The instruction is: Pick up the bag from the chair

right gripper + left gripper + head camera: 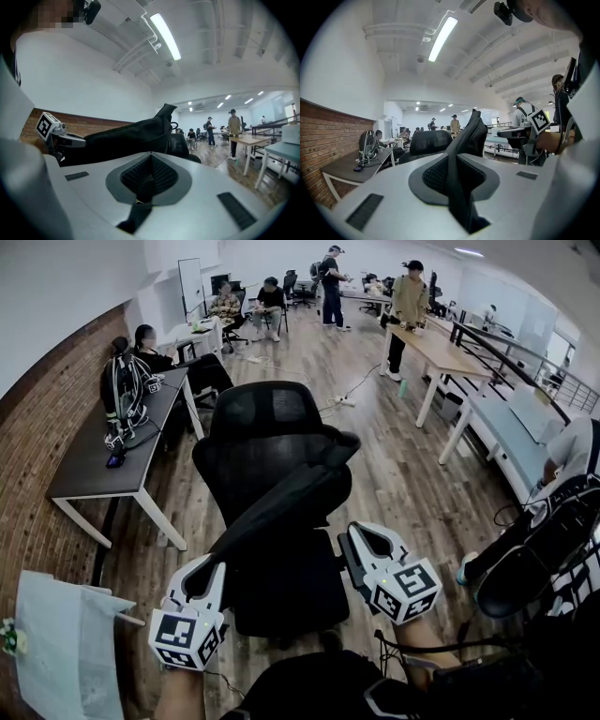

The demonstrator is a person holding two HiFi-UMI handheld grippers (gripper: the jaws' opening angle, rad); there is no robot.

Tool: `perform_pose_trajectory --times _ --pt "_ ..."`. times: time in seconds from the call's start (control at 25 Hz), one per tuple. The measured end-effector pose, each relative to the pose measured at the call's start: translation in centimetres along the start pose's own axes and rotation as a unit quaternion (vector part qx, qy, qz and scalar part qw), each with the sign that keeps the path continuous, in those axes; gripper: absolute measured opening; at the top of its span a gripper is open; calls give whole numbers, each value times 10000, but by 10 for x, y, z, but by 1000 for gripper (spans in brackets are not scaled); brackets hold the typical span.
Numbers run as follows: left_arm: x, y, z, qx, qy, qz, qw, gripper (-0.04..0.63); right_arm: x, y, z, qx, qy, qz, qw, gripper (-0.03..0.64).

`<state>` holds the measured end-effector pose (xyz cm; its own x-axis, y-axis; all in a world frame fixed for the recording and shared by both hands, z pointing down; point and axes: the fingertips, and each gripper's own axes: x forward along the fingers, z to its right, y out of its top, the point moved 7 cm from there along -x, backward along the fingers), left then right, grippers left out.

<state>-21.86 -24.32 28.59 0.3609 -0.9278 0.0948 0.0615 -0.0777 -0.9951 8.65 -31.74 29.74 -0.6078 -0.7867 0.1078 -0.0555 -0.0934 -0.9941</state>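
A black bag (291, 491) hangs slantwise over the seat of a black mesh office chair (267, 413), running from lower left to upper right. My left gripper (208, 568) is shut on black fabric at the bag's lower end. In the left gripper view the dark strip (454, 187) is pinched between the jaws, and the bag (471, 136) rises beyond them. My right gripper (358, 538), at the bag's right side, is shut on a black strap (143, 187). The bag's body (131, 136) stretches off to its left. I cannot tell whether the bag's upper end touches the chair back.
A dark table (103, 460) with a backpack (122, 395) stands left by the brick wall. A white bag (66, 643) sits at lower left. Wooden tables (441, 352) and several people are farther back. A seated person (562, 512) is close on the right.
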Motion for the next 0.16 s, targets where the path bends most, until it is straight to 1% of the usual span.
perform_pose_trajectory --times 0.16 --pt "0 -1 -2 -2 3 -13 10000 60 1 0 -1 19 7 -11 10000 17"
